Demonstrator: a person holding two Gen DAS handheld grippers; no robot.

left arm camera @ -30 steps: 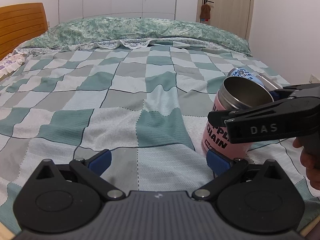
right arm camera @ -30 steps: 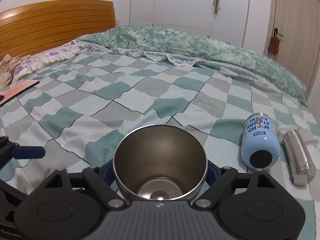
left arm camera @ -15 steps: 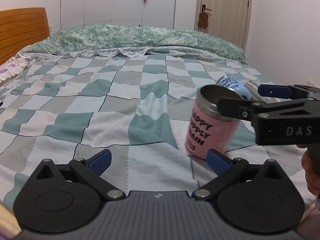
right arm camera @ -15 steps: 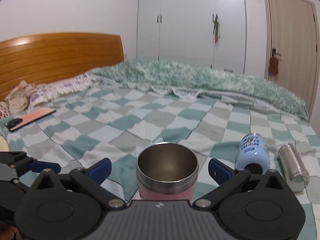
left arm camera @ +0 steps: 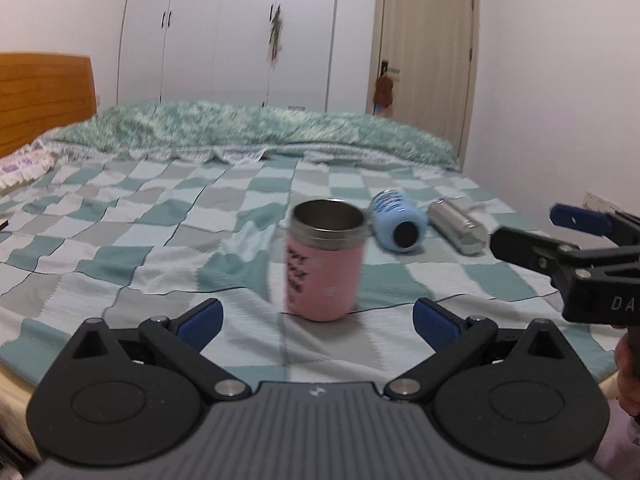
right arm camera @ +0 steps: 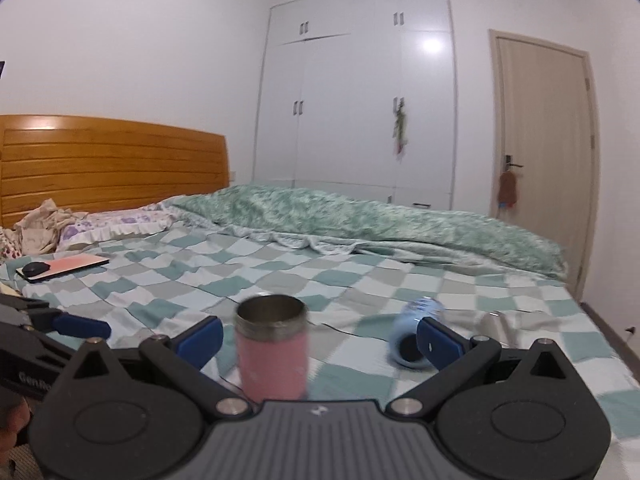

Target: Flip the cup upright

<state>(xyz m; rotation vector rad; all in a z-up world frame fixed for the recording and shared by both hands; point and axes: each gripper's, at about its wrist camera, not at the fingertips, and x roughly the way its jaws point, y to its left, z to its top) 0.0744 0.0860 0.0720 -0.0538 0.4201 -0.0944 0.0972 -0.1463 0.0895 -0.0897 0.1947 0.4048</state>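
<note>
cup: the pink cup point(left arm camera: 323, 270) is seen standing upright on the checked bedspread point(left arm camera: 120, 240), steel mouth up, near the front edge of the bed; it is blurred in both views, and black lettering on its side cannot be read.
right gripper: the right gripper point(right arm camera: 319, 340) is seen spread wide, nothing held between its blue pads; the cup point(right arm camera: 272, 354) stands between the fingers but apart from both, nearer the left one.
left gripper: the left gripper point(left arm camera: 318, 316) is also spread wide and nothing is held; the cup is seen just beyond its fingertips, untouched.
other items: a light blue bottle point(left arm camera: 395, 222) and a steel flask point(left arm camera: 458, 226) are seen lying on their sides behind and to the right of the cup, just beside each other.
far side: a green quilt point(right arm camera: 380, 220) is bunched along the far edge.
</note>
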